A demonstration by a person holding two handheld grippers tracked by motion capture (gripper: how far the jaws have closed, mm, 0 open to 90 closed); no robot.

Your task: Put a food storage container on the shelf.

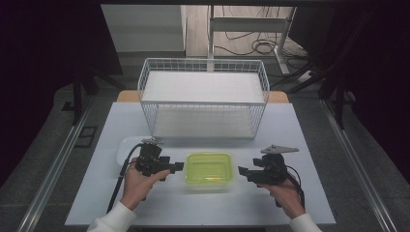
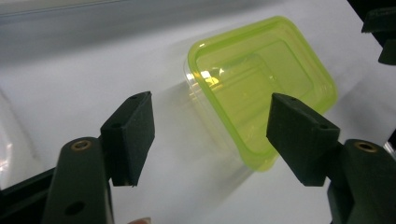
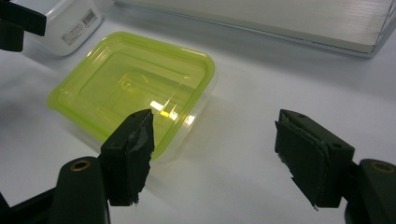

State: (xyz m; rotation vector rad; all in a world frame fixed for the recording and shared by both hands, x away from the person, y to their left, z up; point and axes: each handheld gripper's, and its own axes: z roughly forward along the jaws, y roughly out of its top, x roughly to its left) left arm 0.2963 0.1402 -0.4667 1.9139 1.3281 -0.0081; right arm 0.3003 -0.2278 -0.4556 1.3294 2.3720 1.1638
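Note:
A clear plastic box with a yellow-green lid (image 1: pixel 209 170) sits at the front middle of the white table (image 1: pixel 295 145). My left gripper (image 1: pixel 179 166) lies level just left of the box, jaws pointing at its left side. In the left gripper view the left gripper (image 2: pixel 210 116) is open, with the lidded box (image 2: pixel 261 88) beyond its pads and not touching them. My right gripper (image 1: pixel 241 171) faces the box from the right, a small gap away. In the right gripper view the right gripper (image 3: pixel 215 135) is open with bare table between its pads and the lidded box (image 3: pixel 135 88) ahead on the left.
A white wire basket (image 1: pixel 203 96) with a white board inside stands at the back middle of the table. A white translucent container (image 1: pixel 126 147) lies behind the left gripper, and the same container (image 3: pixel 70 23) has a barcode label. Table edges run near both forearms.

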